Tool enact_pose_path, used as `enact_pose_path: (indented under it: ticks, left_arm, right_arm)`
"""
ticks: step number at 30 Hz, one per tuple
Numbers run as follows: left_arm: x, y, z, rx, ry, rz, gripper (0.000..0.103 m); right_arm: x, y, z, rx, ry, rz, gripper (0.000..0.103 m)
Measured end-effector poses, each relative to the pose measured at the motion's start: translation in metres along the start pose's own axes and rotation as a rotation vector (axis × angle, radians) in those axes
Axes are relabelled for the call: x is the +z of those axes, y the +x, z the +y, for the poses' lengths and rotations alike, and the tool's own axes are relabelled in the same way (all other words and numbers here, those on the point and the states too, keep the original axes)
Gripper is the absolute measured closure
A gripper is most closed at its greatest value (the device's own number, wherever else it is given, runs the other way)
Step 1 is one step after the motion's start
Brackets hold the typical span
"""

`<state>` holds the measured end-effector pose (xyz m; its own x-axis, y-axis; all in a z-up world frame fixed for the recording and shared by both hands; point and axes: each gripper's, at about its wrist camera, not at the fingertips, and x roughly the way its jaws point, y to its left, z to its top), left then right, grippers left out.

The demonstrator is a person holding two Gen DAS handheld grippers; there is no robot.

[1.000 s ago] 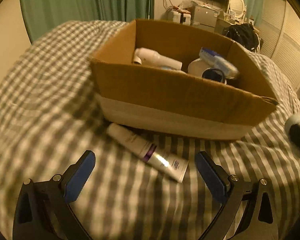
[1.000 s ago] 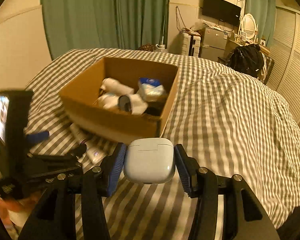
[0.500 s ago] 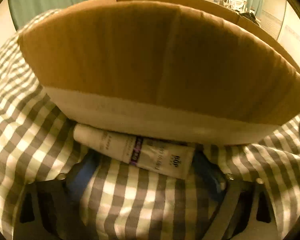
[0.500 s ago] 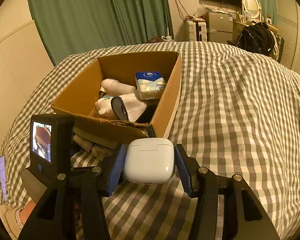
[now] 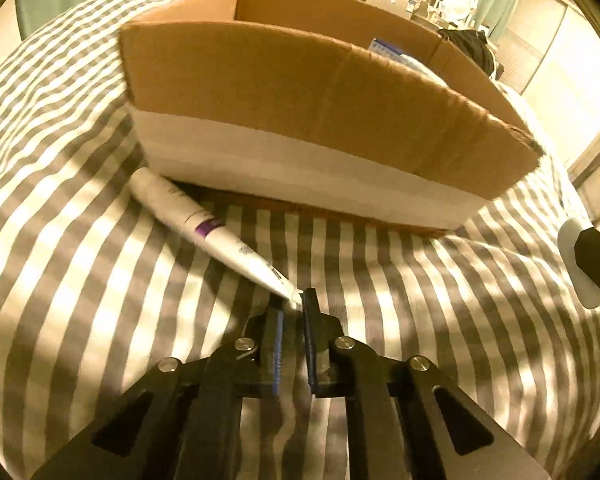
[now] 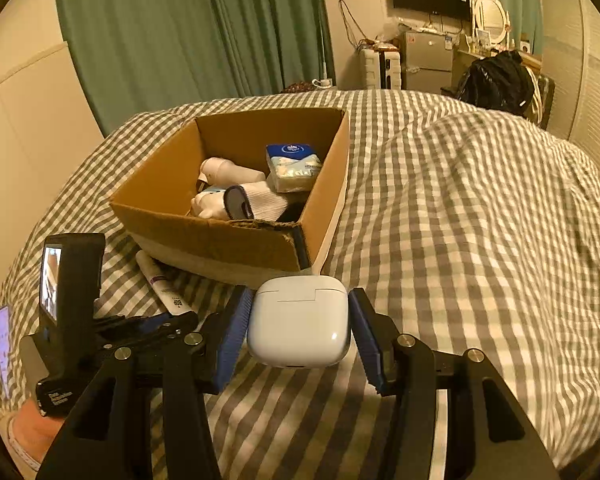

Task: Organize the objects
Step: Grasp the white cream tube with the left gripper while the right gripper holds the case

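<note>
The cardboard box on the checked bed already holds a tissue pack, socks and a bottle. My left fingers pinch the flat crimped end of the soft tube lying beside the box. My right fingers clamp the smooth, rounded white case. Both must still go in.

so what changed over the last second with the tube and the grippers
The left gripper went from wide open to shut on the flat tail end of the white tube, after dipping in close to the cardboard box and backing off. The tube's cap end still lies by the box. The right gripper still holds the white earbud case; box contents unchanged.
</note>
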<state>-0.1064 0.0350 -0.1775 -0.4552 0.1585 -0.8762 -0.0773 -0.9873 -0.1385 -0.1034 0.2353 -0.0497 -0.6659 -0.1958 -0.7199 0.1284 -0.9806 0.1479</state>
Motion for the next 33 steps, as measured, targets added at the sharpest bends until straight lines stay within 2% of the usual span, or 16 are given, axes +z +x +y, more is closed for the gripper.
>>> enact_pose_path:
  ticks: [5,15,20,23,27,30,31,32,33]
  left_arm:
    - [-0.016,-0.027,0.009,-0.017,0.002,-0.037,0.1]
    - [-0.042,-0.068,0.033,-0.049,-0.001,-0.087,0.101]
    - [-0.041,-0.105,0.037,-0.074,0.012,-0.157,0.101]
    - [-0.034,-0.112,0.035,-0.081,0.022,-0.189,0.101]
    - [-0.023,-0.105,0.033,-0.1,0.0,-0.188,0.1]
    - [-0.01,-0.088,0.031,-0.082,-0.017,-0.183,0.093]
    - [-0.006,-0.081,0.031,-0.075,-0.019,-0.176,0.083]
    - [-0.001,-0.07,0.03,-0.067,-0.021,-0.165,0.067]
    - [0.002,-0.062,0.029,-0.06,-0.025,-0.156,0.058]
  right_arm:
    - [-0.007,-0.017,0.009,-0.001,0.004,-0.013,0.053]
    - [-0.018,-0.049,0.04,0.013,-0.033,-0.048,0.053]
    - [-0.018,-0.058,0.053,0.011,-0.055,-0.061,0.053]
    - [-0.016,-0.061,0.058,0.011,-0.064,-0.068,0.053]
    - [-0.014,-0.061,0.06,0.011,-0.067,-0.068,0.053]
    - [-0.014,-0.057,0.058,0.013,-0.064,-0.06,0.053]
    - [-0.015,-0.056,0.056,0.013,-0.061,-0.057,0.053]
    - [-0.015,-0.054,0.054,0.013,-0.058,-0.053,0.053]
    - [-0.015,-0.052,0.052,0.012,-0.053,-0.049,0.053]
